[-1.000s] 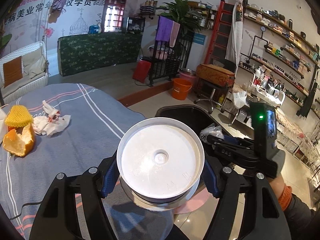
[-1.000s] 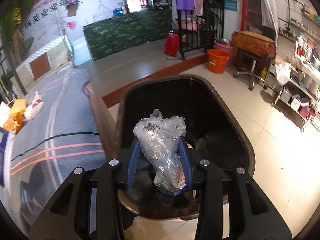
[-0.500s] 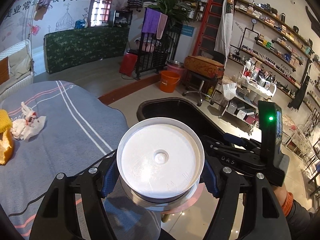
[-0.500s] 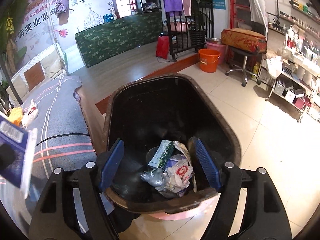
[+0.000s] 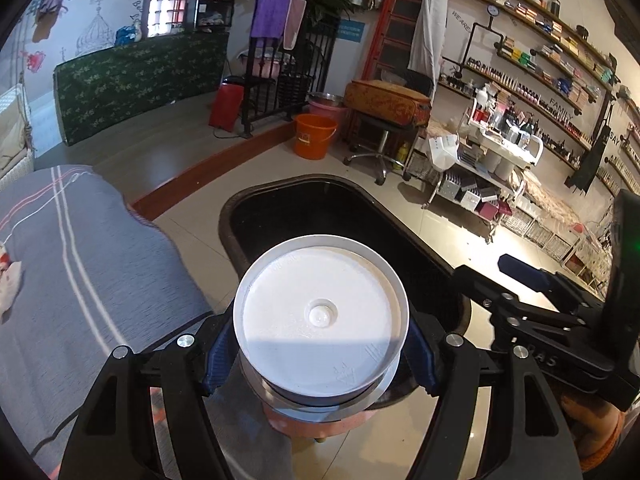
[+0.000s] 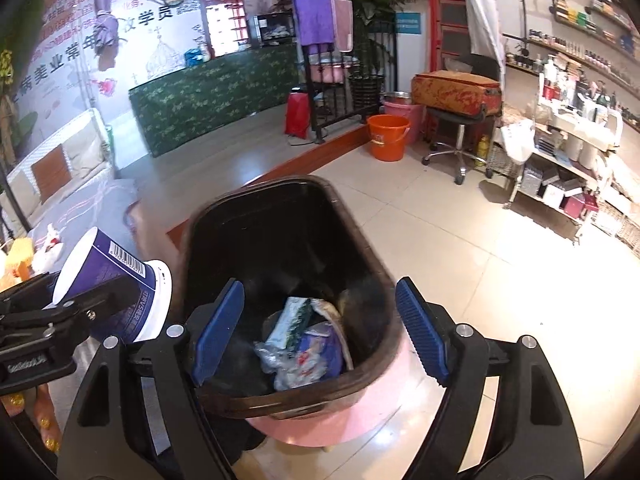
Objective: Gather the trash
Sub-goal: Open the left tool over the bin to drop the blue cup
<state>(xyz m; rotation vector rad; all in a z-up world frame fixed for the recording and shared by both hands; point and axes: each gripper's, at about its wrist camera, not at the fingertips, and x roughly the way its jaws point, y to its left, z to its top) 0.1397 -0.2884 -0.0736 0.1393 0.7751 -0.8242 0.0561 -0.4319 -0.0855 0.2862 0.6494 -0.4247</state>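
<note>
My left gripper is shut on a blue and white paper cup, seen bottom-first, held at the near rim of the pink trash bin with its black liner. In the right wrist view the cup shows at the left of the bin. My right gripper is open and empty above the bin, over a crumpled plastic bag and other wrappers lying inside.
A table with a grey striped cloth stands left of the bin, with a crumpled tissue on it. Orange peel and tissue show at the far left. An orange bucket, a stool and shelving stand on the floor beyond.
My right gripper opened and the plastic bag dropped into the bin. My left gripper has carried the cup right, from over the table to the bin's edge.
</note>
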